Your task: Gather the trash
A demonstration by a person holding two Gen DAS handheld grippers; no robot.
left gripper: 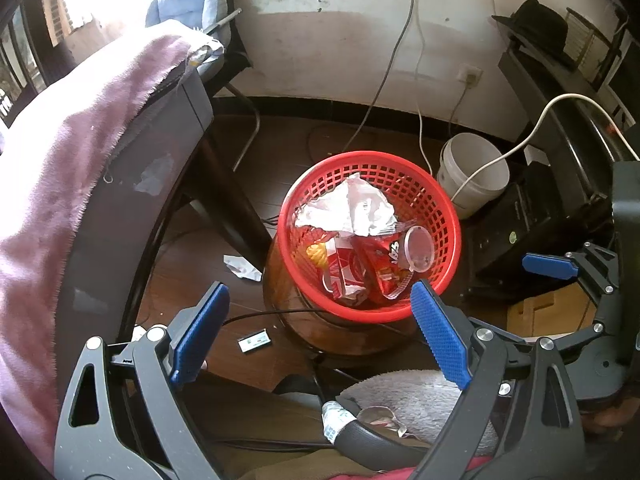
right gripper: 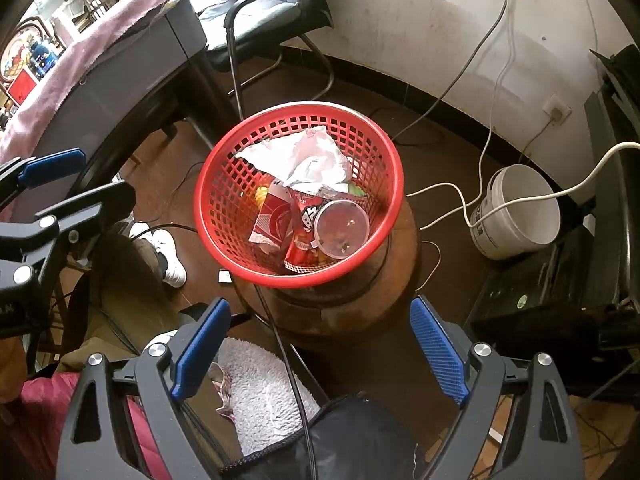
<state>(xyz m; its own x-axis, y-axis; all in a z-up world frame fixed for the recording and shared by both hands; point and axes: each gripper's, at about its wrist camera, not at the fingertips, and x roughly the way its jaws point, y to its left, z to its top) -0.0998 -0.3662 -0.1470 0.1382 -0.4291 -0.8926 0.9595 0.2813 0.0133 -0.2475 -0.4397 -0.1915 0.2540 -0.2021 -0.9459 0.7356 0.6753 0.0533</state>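
Red basket (left gripper: 370, 236) at frame centre holds wrappers (left gripper: 348, 208) and a clear cup (left gripper: 419, 249), its base hidden; left gripper (left gripper: 320, 332) and right gripper (right gripper: 320, 344) both spread wide, empty; white bucket (right gripper: 516, 212) right

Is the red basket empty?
No, the red basket holds a crumpled silver wrapper, red snack packets and a clear plastic lid.

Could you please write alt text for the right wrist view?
A red basket on a round wooden stool holds crumpled paper, red wrappers and a clear lid. The open, empty right claw frames it from below; the left claw shows at left, a white bucket at right.
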